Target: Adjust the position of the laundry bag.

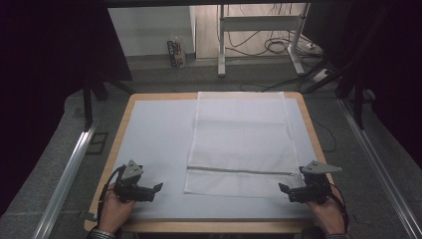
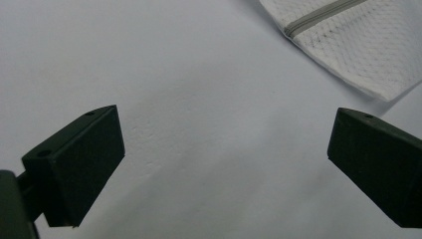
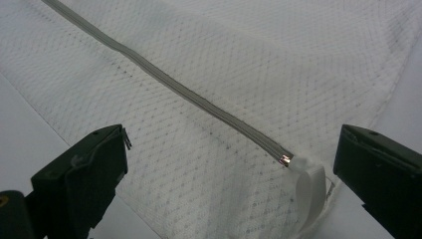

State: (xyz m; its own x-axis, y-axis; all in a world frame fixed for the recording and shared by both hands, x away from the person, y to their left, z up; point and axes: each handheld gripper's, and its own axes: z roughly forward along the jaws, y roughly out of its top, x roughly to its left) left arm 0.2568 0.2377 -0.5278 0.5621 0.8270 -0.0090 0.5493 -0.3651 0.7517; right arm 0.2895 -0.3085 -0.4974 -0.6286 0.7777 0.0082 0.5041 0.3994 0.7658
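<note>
Hovering low over the near right corner of a white mesh laundry bag (image 3: pixel 239 89), right gripper (image 1: pixel 284 189) spread wide and grasping nothing, jaws bracketing the zipper's end (image 3: pixel 284 160), where a small metal pull is glinting beside a white fabric tab (image 3: pixel 311 186). Waiting at the near left of the table (image 1: pixel 127 114), left gripper (image 1: pixel 158 187) likewise released, jaws standing apart over bare white table covering (image 2: pixel 199 99), near the bag's left corner (image 2: pixel 378 74) but not touching it.

Lying flat across the middle and right of the covering, bag reaching from the near edge toward the far one, grey zipper (image 1: pixel 244 171) running crosswise close to the near hem and looking closed along its whole length.

Judging the step in hand: lining up to take the zipper pull. Doing it well probably means lowering the right jaws squarely onto the pull rather than the loose mesh around it, and bringing the left gripper over to pin the fabric near the zipper's other end, keeping the bag from bunching or sliding once pulling begins.
</note>
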